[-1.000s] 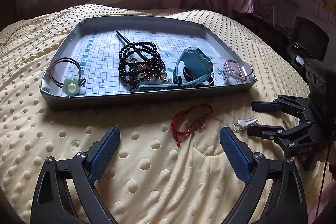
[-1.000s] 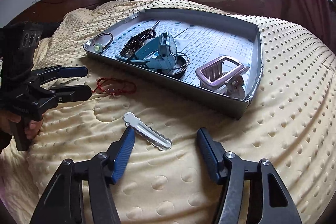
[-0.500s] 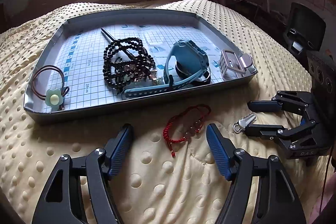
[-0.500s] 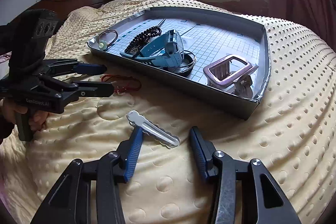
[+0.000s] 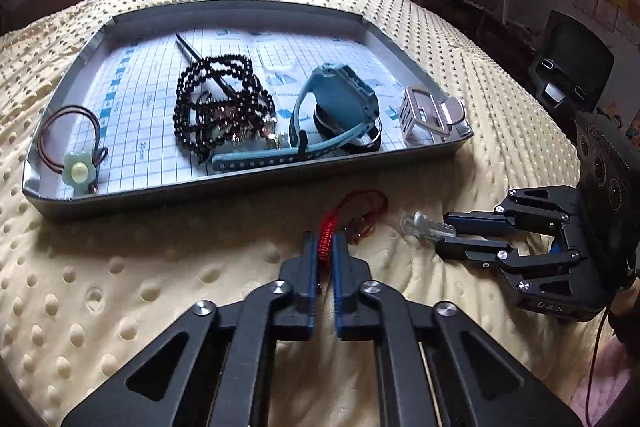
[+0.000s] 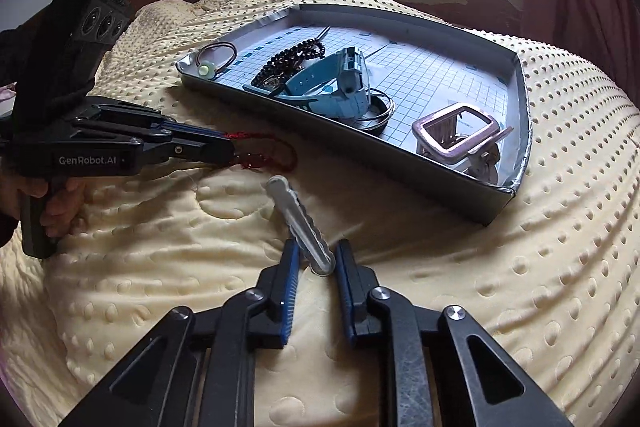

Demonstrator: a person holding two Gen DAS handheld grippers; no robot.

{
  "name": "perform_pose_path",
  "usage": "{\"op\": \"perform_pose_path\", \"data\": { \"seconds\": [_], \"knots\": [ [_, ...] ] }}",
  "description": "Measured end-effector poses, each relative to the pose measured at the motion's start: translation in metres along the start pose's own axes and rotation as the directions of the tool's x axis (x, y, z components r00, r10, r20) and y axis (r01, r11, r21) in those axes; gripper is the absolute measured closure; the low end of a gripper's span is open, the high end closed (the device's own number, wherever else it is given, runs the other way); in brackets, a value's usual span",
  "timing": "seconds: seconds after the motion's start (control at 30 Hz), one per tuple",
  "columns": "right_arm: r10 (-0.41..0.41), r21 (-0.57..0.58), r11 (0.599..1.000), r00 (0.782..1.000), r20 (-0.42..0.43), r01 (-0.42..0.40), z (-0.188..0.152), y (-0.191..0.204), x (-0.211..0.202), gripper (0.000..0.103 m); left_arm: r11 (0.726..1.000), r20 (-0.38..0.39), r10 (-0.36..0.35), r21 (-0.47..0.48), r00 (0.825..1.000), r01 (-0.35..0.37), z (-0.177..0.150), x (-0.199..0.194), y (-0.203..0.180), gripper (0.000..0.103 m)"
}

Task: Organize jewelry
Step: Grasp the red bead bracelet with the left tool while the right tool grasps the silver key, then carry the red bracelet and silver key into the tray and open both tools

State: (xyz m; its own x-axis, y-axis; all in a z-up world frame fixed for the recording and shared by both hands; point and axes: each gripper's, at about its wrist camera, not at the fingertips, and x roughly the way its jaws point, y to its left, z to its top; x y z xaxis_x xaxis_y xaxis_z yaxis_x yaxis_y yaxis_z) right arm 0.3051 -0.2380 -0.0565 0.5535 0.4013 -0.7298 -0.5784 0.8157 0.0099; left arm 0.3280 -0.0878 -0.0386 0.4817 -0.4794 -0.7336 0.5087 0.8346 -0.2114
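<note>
1. The bed (image 5: 120, 287) lies under both my grippers, covered in a pale yellow dimpled blanket that carries everything else.
2. The grey tray (image 5: 248, 187) sits beyond both sets of jaws, lined with a blue grid sheet; its near wall runs just ahead of my left tips.
3. My left gripper (image 5: 326, 247) is down at the blanket with its jaws drawn almost together, pinching the knotted end of the red cord bracelet (image 5: 362, 207). The rest of the bracelet trails onto the blanket ahead of the jaws, short of the tray wall. From the right wrist view I see a hand (image 6: 60, 199) round this gripper's handle.
4. My right gripper (image 6: 314, 259) has its jaws narrowed on either side of the near end of the silver hair clip (image 6: 300, 223). A small gap shows at each pad, so I cannot tell whether they grip it yet. The clip points away from the jaws towards the bracelet.
5. Inside the tray, straight ahead of my left jaws, a blue watch (image 5: 340, 107) lies on its side with its strap stretched along the near wall.
6. Left of the watch, a pile of dark bead bracelets (image 5: 220, 111) sits with a thin dark stick through it.
7. At the tray's right end stands a pale claw clip (image 5: 428, 115).
8. At the tray's left end lies a brown hair tie (image 5: 68, 135) with a pale green flower.
</note>
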Motion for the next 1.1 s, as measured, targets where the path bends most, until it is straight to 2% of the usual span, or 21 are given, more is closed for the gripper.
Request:
{"op": "perform_pose_path", "data": {
  "seconds": [0.1,0.33,0.37,0.43,0.6,0.67,0.87,1.1],
  "knots": [
    [-0.005,-0.002,1.000,1.000,-0.001,0.005,0.000,0.002,0.000,0.089,0.998,-0.015,-0.006,-0.057,1.000,0.005,-0.004,-0.002,0.000,0.100],
    [-0.021,0.001,1.000,1.000,-0.018,0.021,-0.001,0.007,0.001,0.089,0.979,0.019,0.001,-0.203,1.000,0.003,-0.034,-0.026,0.000,0.100],
    [-0.024,0.005,1.000,1.000,-0.020,0.024,0.000,0.007,0.002,0.094,0.975,0.023,0.003,-0.220,1.000,0.002,-0.039,-0.029,0.000,0.100],
    [-0.018,0.022,1.000,1.000,-0.025,0.018,0.000,0.010,0.003,0.098,0.969,0.038,0.010,-0.245,0.999,0.000,-0.050,-0.037,0.000,0.100],
    [-0.054,0.044,0.998,0.998,0.010,0.054,-0.001,0.018,0.000,0.099,0.957,0.103,0.041,-0.289,0.994,-0.009,-0.070,-0.053,0.006,0.101],
    [-0.057,0.066,0.996,0.998,0.040,0.054,-0.002,0.021,-0.003,0.099,0.949,0.115,0.030,-0.316,0.993,0.007,-0.067,-0.054,0.010,0.101],
    [-0.066,0.098,0.994,0.990,0.126,0.054,0.000,0.030,-0.013,0.099,0.930,0.212,0.037,-0.364,0.976,0.044,-0.057,-0.076,0.023,0.101],
    [-0.042,0.093,0.995,0.976,0.215,0.023,0.034,0.038,-0.018,0.099,0.919,0.335,0.068,-0.387,0.940,0.072,-0.023,-0.097,0.047,0.101]
  ]
}}
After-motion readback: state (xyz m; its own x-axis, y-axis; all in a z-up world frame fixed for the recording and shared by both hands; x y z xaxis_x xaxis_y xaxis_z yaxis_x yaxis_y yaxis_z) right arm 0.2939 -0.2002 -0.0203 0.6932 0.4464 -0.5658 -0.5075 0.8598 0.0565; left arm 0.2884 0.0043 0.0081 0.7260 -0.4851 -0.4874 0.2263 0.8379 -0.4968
